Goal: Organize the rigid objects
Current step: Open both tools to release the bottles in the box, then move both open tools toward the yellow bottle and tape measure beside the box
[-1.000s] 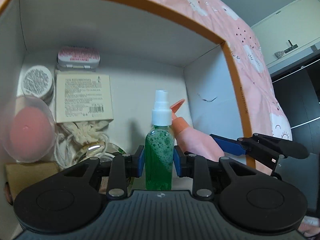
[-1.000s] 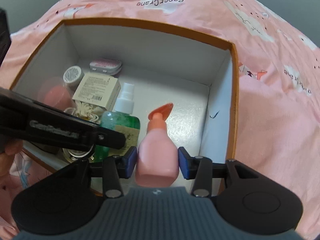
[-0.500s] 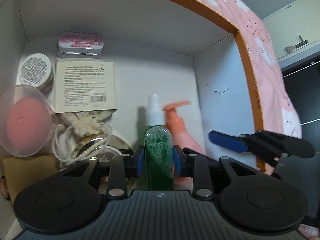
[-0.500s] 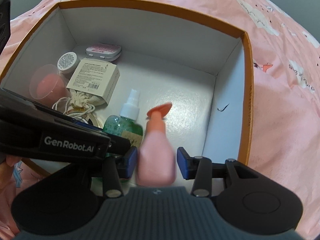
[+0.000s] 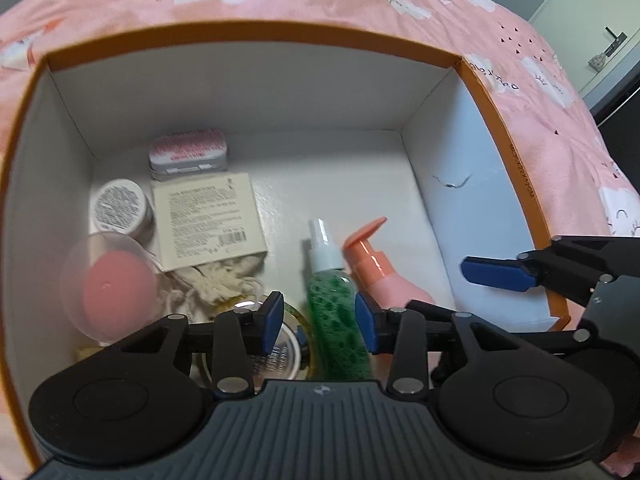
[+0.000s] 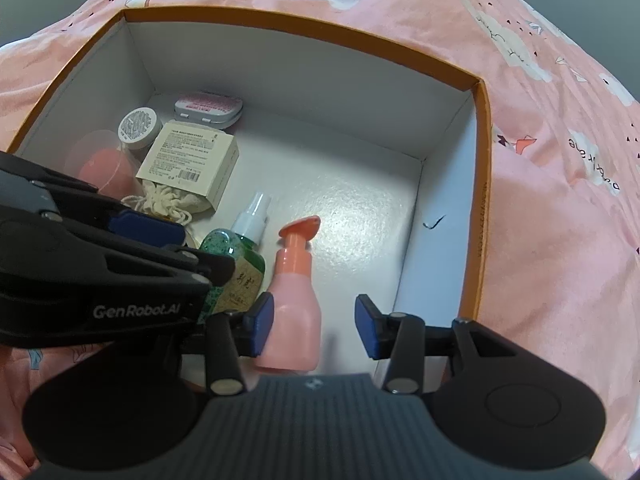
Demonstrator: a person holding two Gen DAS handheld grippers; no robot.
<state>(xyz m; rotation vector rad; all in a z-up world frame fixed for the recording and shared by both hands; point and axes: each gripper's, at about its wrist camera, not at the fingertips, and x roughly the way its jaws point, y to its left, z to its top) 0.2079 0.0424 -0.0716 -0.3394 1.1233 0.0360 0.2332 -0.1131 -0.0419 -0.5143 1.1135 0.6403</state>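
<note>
A green spray bottle (image 5: 334,312) and a pink pump bottle (image 5: 378,276) stand side by side inside the orange-rimmed white box (image 5: 256,40). My left gripper (image 5: 319,322) is open, its blue pads clear of the green bottle on both sides. My right gripper (image 6: 315,330) is open too; the pink bottle (image 6: 294,300) stands by its left pad, with a wide gap to the right pad. The green bottle (image 6: 236,264) is partly hidden there behind the left gripper's arm (image 6: 120,280).
The box's left side holds a tin (image 5: 188,154), a round jar (image 5: 120,210), a beige carton (image 5: 208,220), a pink sponge in a clear case (image 5: 106,286), a drawstring pouch (image 5: 216,284) and a round mirror-like disc (image 5: 276,354). Pink bedding (image 6: 560,200) surrounds the box.
Both grippers have let go of their bottles and opened. Both have pulled back and up, so the whole box now shows. The bottles stay standing in the box.
</note>
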